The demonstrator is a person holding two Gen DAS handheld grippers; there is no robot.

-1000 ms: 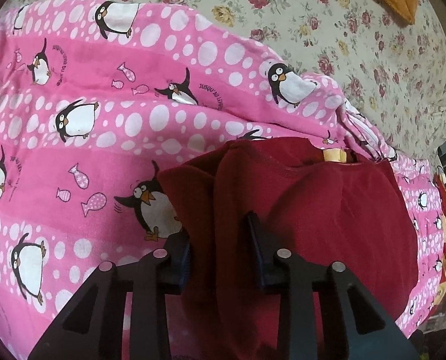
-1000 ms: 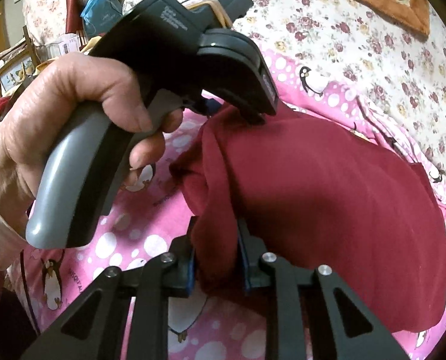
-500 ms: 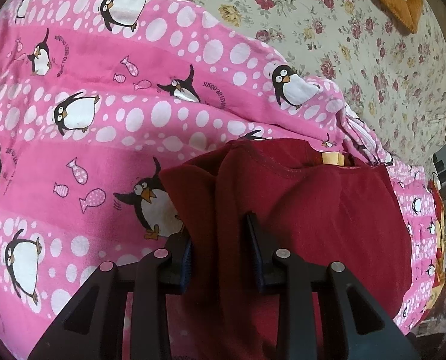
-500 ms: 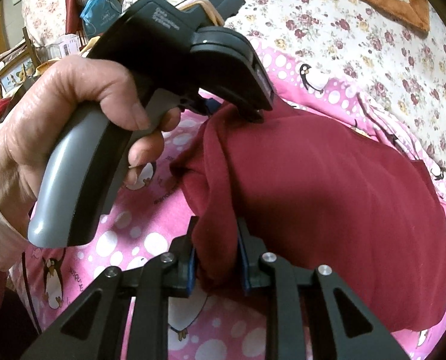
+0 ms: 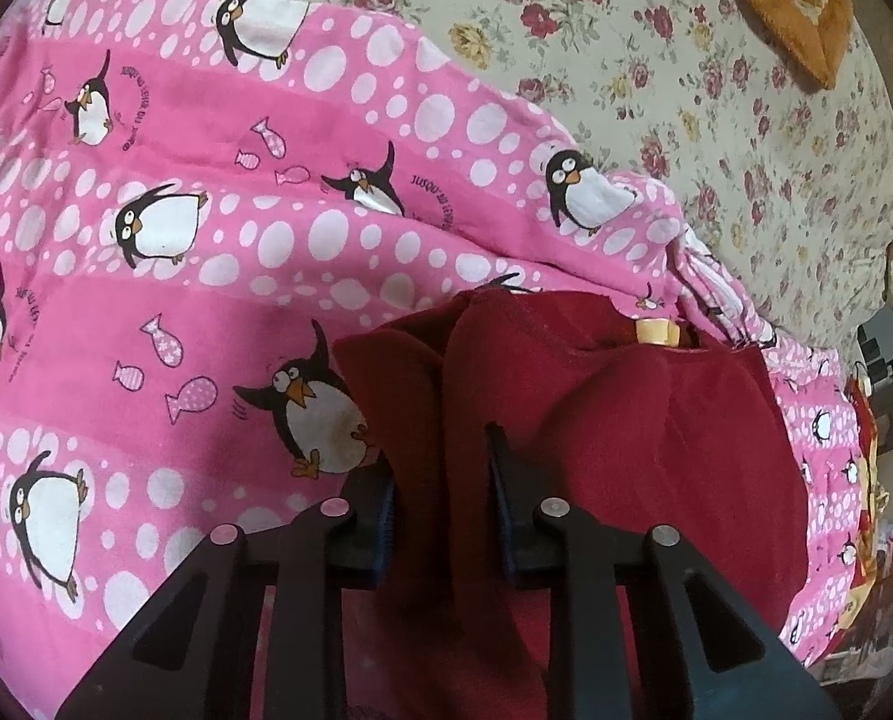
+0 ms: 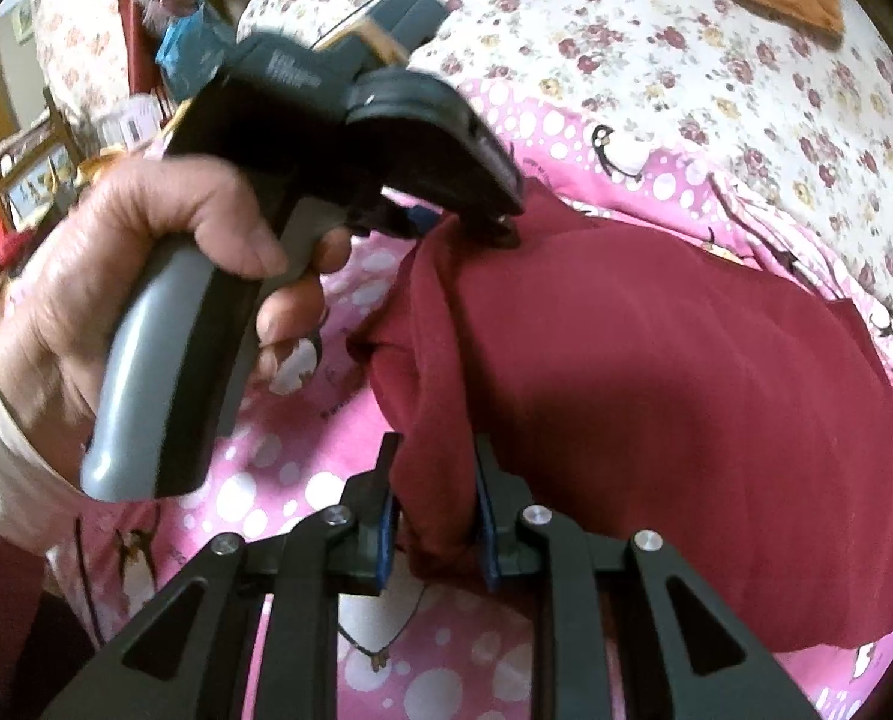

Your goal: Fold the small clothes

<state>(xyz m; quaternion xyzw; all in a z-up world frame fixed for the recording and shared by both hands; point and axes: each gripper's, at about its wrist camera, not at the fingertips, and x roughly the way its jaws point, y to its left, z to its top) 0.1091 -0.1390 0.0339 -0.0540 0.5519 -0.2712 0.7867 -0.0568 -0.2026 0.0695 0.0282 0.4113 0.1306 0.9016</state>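
nearest, the right gripper (image 6: 433, 504) is clamped on a bunched edge of a dark red garment (image 6: 656, 396). just beyond, on the left, a hand (image 6: 146, 288) holds the left gripper (image 5: 440, 480), its jaws just closing tighter on another fold of the same cloth. the garment lies on a pink penguin blanket (image 5: 206, 252). farther off is a floral bedspread (image 5: 716, 120), with an orange cushion (image 5: 806, 12) at the far right.
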